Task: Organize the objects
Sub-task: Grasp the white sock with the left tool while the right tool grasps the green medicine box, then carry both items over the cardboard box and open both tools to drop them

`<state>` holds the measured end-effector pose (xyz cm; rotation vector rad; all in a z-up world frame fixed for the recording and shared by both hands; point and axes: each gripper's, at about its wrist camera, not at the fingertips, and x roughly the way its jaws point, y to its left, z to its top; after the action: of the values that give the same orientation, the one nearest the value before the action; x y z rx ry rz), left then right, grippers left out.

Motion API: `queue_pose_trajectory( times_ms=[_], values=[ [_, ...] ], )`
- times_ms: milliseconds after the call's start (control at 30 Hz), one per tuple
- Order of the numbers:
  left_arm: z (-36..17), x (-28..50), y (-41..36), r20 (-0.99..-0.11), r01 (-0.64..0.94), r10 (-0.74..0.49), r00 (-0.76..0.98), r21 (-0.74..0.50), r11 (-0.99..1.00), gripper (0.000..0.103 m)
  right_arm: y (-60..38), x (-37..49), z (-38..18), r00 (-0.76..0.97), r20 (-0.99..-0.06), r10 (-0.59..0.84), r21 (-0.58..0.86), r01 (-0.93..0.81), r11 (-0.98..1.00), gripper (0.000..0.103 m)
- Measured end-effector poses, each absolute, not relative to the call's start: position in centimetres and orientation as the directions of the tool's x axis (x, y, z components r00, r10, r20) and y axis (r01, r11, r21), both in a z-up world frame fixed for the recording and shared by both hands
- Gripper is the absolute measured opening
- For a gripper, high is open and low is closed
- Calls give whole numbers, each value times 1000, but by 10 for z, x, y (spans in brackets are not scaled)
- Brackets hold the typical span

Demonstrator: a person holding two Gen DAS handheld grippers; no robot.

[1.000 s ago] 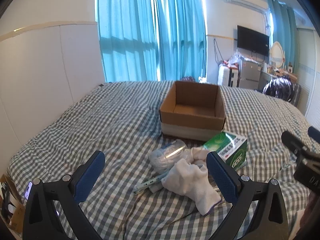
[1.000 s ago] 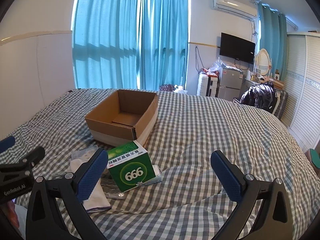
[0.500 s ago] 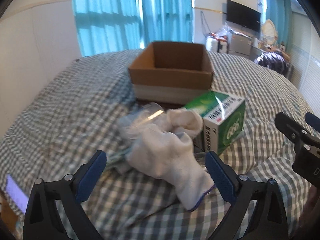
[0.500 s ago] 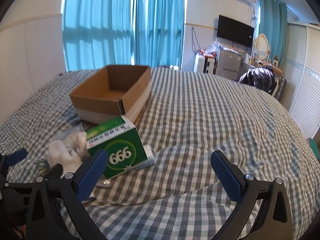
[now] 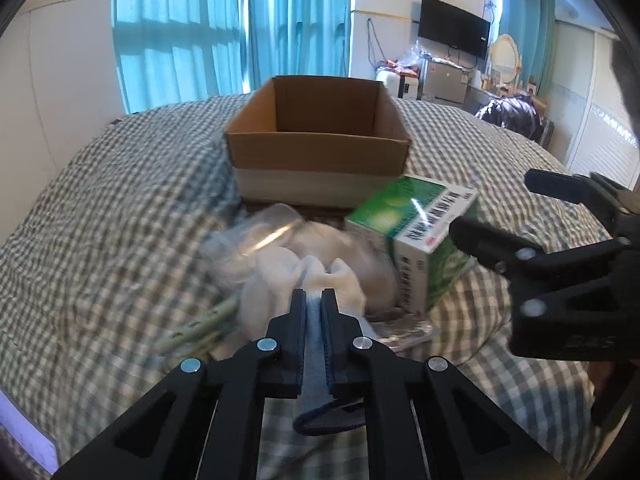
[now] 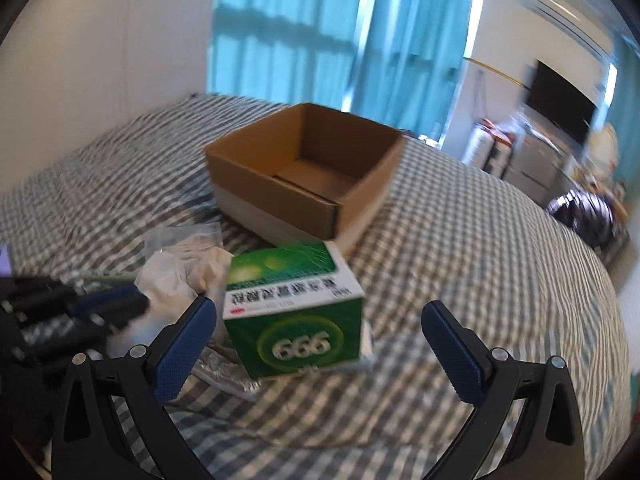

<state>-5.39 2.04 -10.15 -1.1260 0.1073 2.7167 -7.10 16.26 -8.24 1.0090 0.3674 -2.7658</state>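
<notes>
Left tongs (image 5: 314, 300) are clamped on the white sock (image 5: 304, 284); right tongs (image 6: 320, 344) are spread around the green box (image 6: 296, 316). Grasping is judged underway; next, lifting into the cardboard box (image 5: 320, 148) just ahead is called for.

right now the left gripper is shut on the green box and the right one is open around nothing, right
Not quite. The left gripper is shut on the white sock, not the green box, as the left wrist view shows. The right gripper is open, holding nothing.
</notes>
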Motion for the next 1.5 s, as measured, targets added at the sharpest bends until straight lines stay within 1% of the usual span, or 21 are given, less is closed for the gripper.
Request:
queue_pose_trajectory(
  times_ms=[167,267,333,367,400,467,533,633,733,867,1067,1233,1367,1500],
  values=[
    [-111,-58,9,-718,-219,190,-670,-54,-974,6,151,-86,-106,-713,-697,-77,-185,282,-941,103],
    [-112,-57,16,-716,-243,183,-674,-19,-970,6,143,-94,-119,-691,-721,-61,-211,302,-930,103],
    [-110,-56,18,-717,-251,193,-670,-25,-968,5,140,-102,-127,-671,-740,-53,-207,302,-930,103],
    [-110,-56,16,-720,-249,199,-665,-37,-968,4,141,-104,-129,-665,-745,-57,-196,300,-934,101],
    [-109,-56,15,-722,-242,194,-664,-38,-970,4,144,-103,-130,-661,-747,-66,-180,296,-938,93],
    [-106,-55,12,-721,-237,186,-667,-32,-971,3,148,-102,-126,-663,-744,-86,-141,282,-949,93],
    [-102,-54,10,-721,-233,191,-666,-42,-972,3,153,-97,-120,-668,-735,-120,-101,283,-954,93],
    [-94,-50,7,-723,-231,210,-659,-71,-970,3,159,-84,-109,-691,-714,-110,-101,257,-961,93],
    [-80,-44,8,-714,-230,203,-670,-61,-971,2,163,-72,-96,-706,-700,-109,-97,245,-965,93],
    [-57,-35,8,-676,-240,228,-701,-78,-968,2,168,-56,-72,-733,-671,-108,-100,234,-967,93],
    [-24,-29,12,-615,-268,243,-750,-53,-962,2,173,-37,-34,-768,-631,-113,-101,226,-969,92],
    [2,-44,9,-590,-262,249,-768,-65,-963,2,180,-31,-7,-800,-590,-110,-95,204,-974,92],
    [27,-64,9,-547,-250,226,-806,-30,-968,2,184,-40,15,-819,-561,-121,-72,194,-978,92],
    [50,-91,11,-515,-263,240,-823,-29,-964,2,185,-57,33,-837,-535,-117,-74,184,-980,92]
  ],
)
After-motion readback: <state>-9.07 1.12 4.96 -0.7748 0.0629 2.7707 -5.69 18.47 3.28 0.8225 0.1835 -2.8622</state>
